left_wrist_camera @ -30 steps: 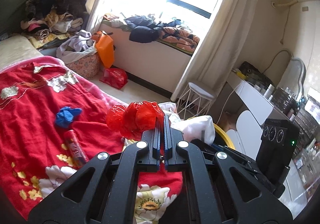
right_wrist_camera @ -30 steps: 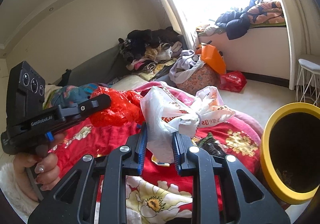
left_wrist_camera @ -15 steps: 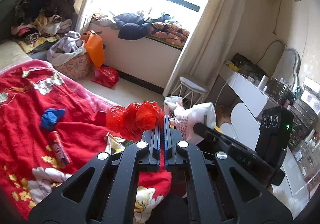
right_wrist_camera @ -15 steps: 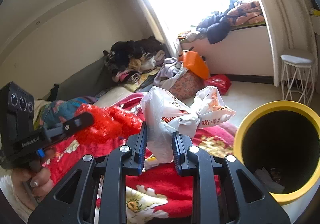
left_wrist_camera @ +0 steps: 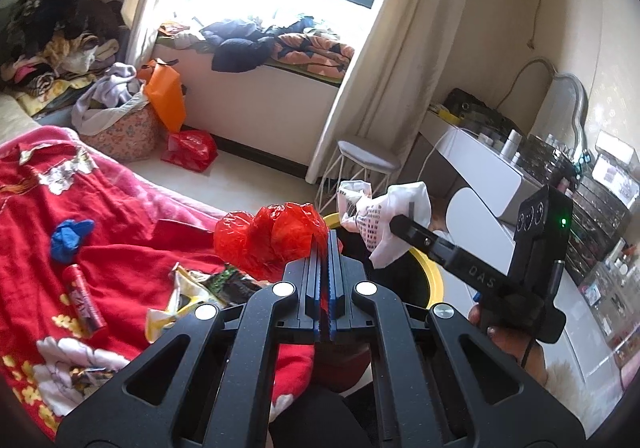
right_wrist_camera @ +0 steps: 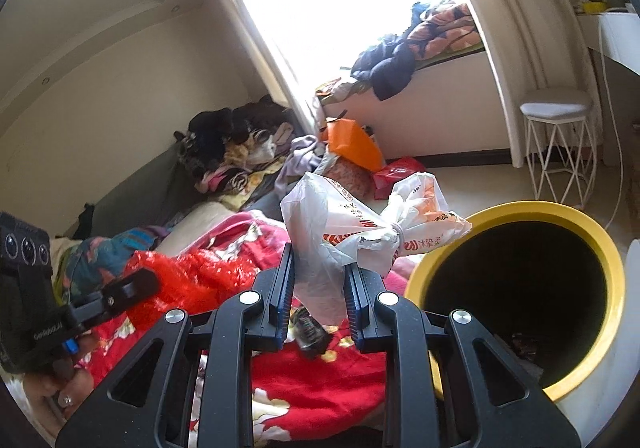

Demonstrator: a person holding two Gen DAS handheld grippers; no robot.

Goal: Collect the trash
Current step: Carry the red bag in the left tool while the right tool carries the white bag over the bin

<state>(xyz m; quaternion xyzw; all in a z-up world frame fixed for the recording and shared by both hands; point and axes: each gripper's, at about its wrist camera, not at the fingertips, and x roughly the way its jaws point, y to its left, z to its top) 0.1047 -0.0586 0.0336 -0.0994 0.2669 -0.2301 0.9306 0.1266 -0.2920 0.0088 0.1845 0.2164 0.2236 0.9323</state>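
Observation:
My left gripper is shut on a crumpled red plastic bag, held over the bed's edge beside the yellow-rimmed bin. My right gripper is shut on a knotted white plastic bag with orange print, held just left of the bin's open mouth. The white bag also shows in the left wrist view, and the red bag in the right wrist view. On the red bedspread lie a blue wad, a red tube and torn wrappers.
A white wire stool stands by the curtain. A white dressing table with bottles is at the right. A laundry basket, an orange bag and a red bag sit on the floor under the window seat.
Both grippers have moved right toward the bin with their bags. The bin's mouth is now larger and closer in the right wrist view.

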